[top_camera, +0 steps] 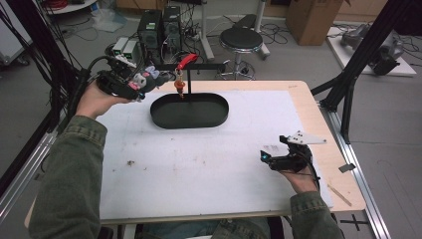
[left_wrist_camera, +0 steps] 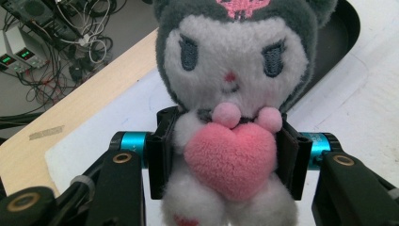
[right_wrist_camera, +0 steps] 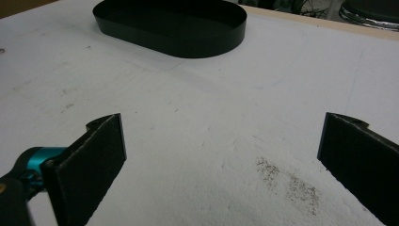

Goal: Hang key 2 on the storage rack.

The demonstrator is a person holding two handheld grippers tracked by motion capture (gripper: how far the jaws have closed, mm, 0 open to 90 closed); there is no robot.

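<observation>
The left hand-held gripper (left_wrist_camera: 225, 155) has its jaws closed partway on a plush toy (left_wrist_camera: 230, 94), the pads pressing in at both sides of its soft body just behind the pink heart it hugs; in the high view that gripper (top_camera: 133, 85) is raised above the far left corner of the counter (top_camera: 199, 164), just left of the black oval tray (top_camera: 189, 110). The step in hand looks like carrying the toy across to that tray, and to do it well the grip should stay even on the torso so the heavy head does not tip forward, the toy should pass clear above the tray's wall, and it should steer left of the small black stand (top_camera: 199, 66) at the tray's far edge, from which a red hook and an orange piece hang. Let go only once the toy is low inside the rim. The toy is white with a dark grey hood bearing a pink mark, dark oval eyes, a tiny pink nose and pink paws. The right hand-held gripper (top_camera: 276, 160) rests near the right edge of the counter, jaws wide apart with nothing between them (right_wrist_camera: 221, 155).
</observation>
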